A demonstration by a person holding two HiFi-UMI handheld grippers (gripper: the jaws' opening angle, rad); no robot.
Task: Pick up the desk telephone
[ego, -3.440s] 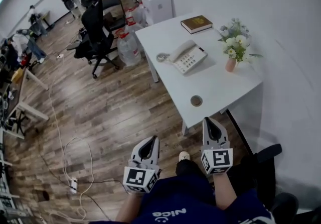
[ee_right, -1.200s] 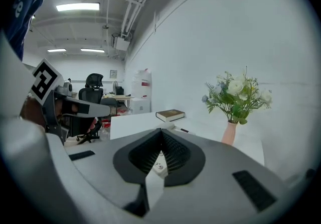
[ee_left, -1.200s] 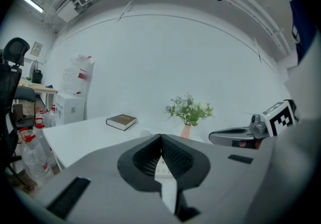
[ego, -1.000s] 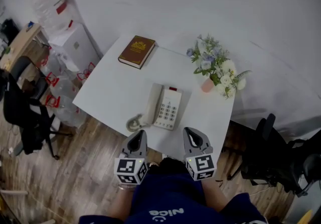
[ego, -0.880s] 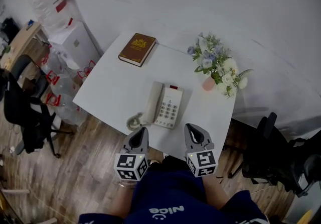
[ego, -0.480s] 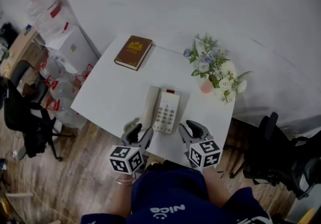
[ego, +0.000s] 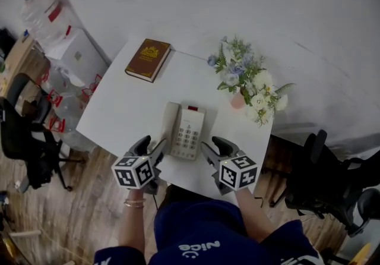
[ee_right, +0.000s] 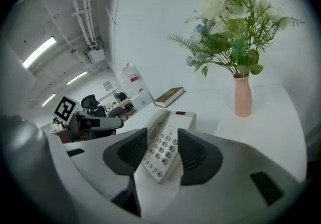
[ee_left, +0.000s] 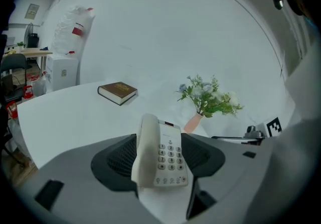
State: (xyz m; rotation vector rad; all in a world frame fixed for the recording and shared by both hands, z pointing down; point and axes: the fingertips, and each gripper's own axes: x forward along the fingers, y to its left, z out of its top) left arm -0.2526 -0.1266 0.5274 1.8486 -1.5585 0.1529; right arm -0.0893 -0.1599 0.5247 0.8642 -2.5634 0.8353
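Note:
A cream desk telephone lies on the white table, handset on its left side and keypad to the right. My left gripper is at the phone's near left corner and my right gripper at its near right corner, both low over the table's front edge. Both have just been opening and stand open. In the left gripper view the telephone shows just ahead between the dark pads, untouched. The right gripper view shows the telephone framed by its pads in the same way.
A brown book lies at the table's far left corner. A pink vase of flowers stands to the right of the phone. A white cabinet and plastic bags sit left of the table, and black chairs stand at each side.
Both grippers have moved forward and down to the phone's near corners. Their jaws have gone from shut to open, and both have rolled so the marker cubes tilt outward.

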